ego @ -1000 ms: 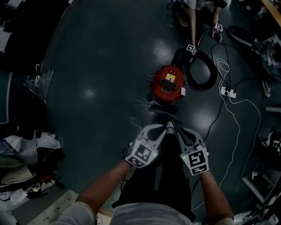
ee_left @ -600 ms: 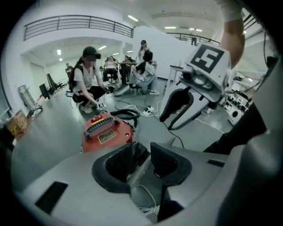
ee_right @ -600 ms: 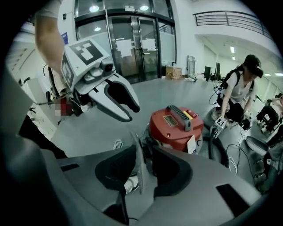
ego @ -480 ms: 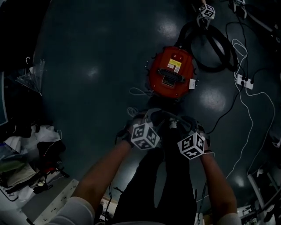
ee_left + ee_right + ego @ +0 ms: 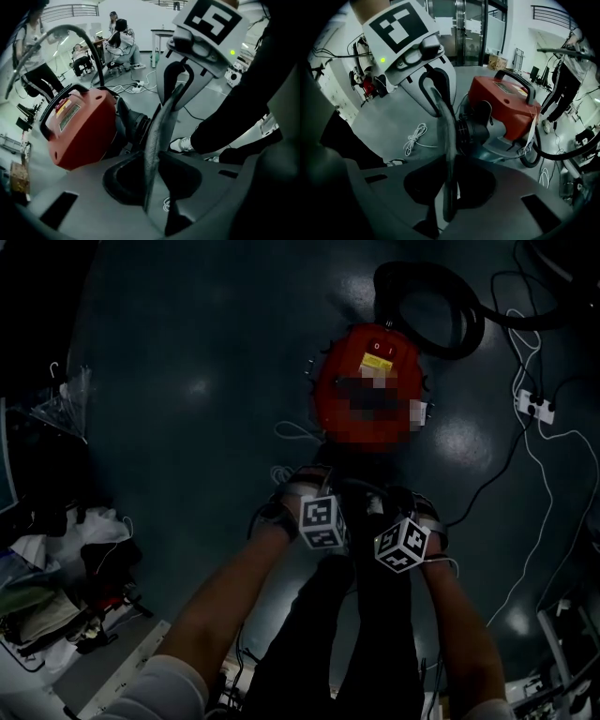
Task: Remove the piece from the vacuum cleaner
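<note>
**Two claws poised at the end of a red vacuum**

A red canister vacuum cleaner (image 5: pixel 342 371) lies on a dark glossy floor (image 5: pixel 187 427), with its black hose (image 5: pixel 473 324) coiled in a loop at its far end. A person stands over the machine with a claw in each hand, both pointed at its near end.

The piece to come off, a black ribbed round fitting (image 5: pixel 476 133), sits on that near end. It is attached to the vacuum and lies just beyond the tips of both claws.

The left claw (image 5: pixel 157 136) has its jaws spread, though only narrowly. Nothing shows between them, and the red body lies to their left. The right claw (image 5: pixel 449 140) has its jaws closing. No object can be seen between them, and the fitting lies just past their tips.

The two claws are held side by side, near each other. A black carry handle (image 5: pixel 515 79) arches over the top of the vacuum. A white cable (image 5: pixel 412 138) lies bundled on the floor beside the machine. A white power strip (image 5: pixel 532 407) rests on the floor to its right, well apart from it.
</note>
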Action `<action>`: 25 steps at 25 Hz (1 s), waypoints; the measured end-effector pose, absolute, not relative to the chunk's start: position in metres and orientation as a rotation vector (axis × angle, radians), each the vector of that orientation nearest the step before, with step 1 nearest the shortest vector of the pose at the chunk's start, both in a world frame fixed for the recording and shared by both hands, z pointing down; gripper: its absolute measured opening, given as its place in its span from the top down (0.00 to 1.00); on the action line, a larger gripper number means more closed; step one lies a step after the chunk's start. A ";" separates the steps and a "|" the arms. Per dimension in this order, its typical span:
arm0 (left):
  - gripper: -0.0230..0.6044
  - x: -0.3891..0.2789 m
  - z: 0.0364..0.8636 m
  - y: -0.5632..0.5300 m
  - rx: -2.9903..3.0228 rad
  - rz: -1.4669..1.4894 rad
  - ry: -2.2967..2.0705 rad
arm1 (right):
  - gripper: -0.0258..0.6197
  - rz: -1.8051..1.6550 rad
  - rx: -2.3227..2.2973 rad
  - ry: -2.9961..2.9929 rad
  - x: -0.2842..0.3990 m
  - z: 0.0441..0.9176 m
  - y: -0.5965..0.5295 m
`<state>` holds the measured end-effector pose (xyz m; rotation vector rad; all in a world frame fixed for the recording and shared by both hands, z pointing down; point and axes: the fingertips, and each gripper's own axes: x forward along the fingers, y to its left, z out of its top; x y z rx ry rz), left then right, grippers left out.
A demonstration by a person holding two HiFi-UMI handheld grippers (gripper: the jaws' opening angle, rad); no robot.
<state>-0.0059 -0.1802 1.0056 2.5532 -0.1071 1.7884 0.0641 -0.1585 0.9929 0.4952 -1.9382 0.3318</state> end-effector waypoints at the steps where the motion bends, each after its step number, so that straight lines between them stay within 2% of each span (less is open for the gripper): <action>1: 0.87 -0.006 1.008 -0.179 2.554 1.801 -0.107 | 0.88 0.321 0.492 -1.934 0.063 0.993 -0.157; 4: 0.94 -0.008 1.007 -0.177 2.525 1.796 -0.109 | 0.91 0.328 0.490 -1.928 0.061 0.992 -0.154; 13: 0.94 -0.012 1.009 -0.155 2.422 1.724 -0.073 | 0.92 0.395 0.397 -1.919 0.061 0.996 -0.142; 20: 0.94 -0.016 1.008 -0.155 2.364 1.696 0.031 | 0.92 0.588 0.325 -1.920 0.051 0.990 -0.131; 25: 0.94 -0.017 1.013 -0.139 2.300 1.692 0.123 | 0.92 0.570 0.282 -1.896 0.050 0.999 -0.127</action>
